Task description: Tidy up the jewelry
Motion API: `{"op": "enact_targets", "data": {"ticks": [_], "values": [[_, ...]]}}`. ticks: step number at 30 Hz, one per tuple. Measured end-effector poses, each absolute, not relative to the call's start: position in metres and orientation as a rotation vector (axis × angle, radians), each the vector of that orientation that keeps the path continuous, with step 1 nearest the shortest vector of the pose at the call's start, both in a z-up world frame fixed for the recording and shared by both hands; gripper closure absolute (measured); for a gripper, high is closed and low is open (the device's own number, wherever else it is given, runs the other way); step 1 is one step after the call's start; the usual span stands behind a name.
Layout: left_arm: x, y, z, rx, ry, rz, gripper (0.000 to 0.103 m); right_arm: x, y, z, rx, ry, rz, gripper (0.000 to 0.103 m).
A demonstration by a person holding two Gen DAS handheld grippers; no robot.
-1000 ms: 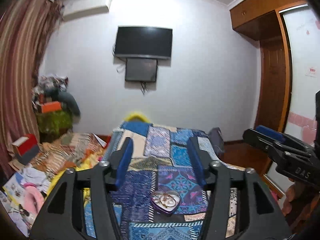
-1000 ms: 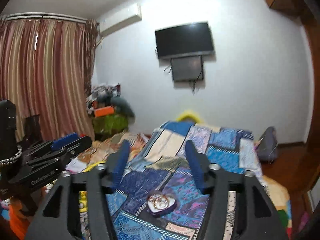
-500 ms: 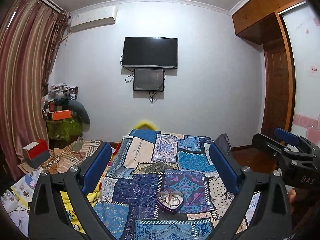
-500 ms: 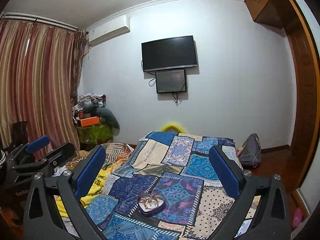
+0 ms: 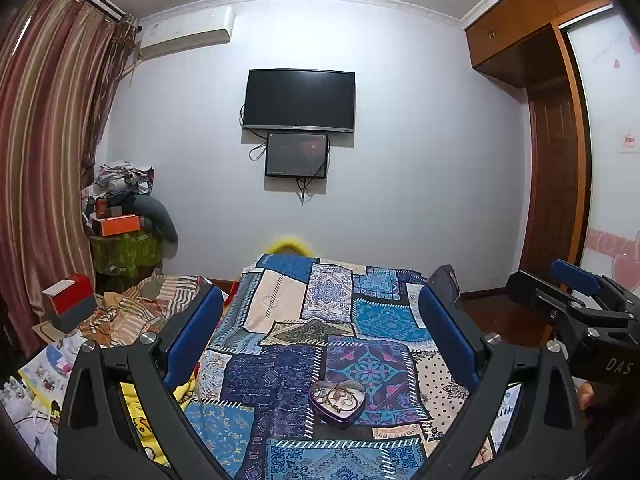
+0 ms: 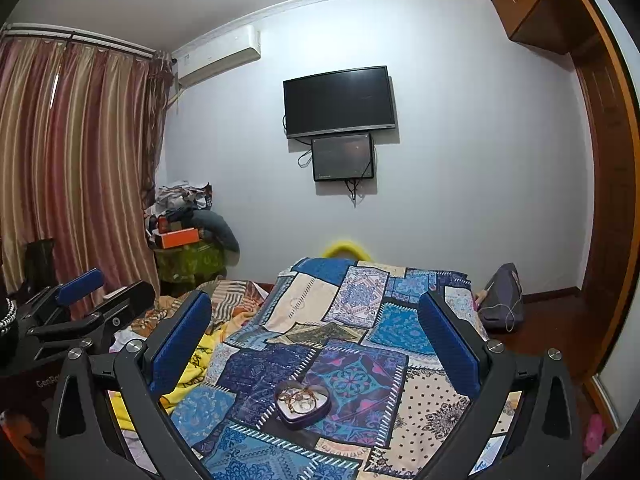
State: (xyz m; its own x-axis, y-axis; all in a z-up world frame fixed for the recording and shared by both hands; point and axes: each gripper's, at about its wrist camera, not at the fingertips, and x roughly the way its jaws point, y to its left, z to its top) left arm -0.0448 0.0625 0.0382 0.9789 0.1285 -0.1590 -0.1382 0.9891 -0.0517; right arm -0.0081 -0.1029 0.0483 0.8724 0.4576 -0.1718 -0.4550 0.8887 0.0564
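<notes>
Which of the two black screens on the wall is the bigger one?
The top screen is bigger. The smaller screen hangs just below it, with cables dangling underneath.

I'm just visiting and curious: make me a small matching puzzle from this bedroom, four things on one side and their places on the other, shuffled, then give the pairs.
Things:
1. heart-shaped box
2. television
3. air conditioner
4. orange box

Places:
A. high on the wall beside the curtain
B. on the pile in the left corner
C. on the patchwork bedspread, jewelry inside
D. middle of the far wall, above a smaller screen

Pairs: 1-C, 2-D, 3-A, 4-B
</notes>
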Motion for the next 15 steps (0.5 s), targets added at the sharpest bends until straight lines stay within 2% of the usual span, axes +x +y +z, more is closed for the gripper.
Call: {"op": "enact_targets", "data": {"ticks": [15], "values": [[-0.0409,0.0636,0.0361,-0.063,0.166,0.132,0.004,-0.0078,-0.1071,0.0479,0.013,0.199,0.470,0.001]]}}
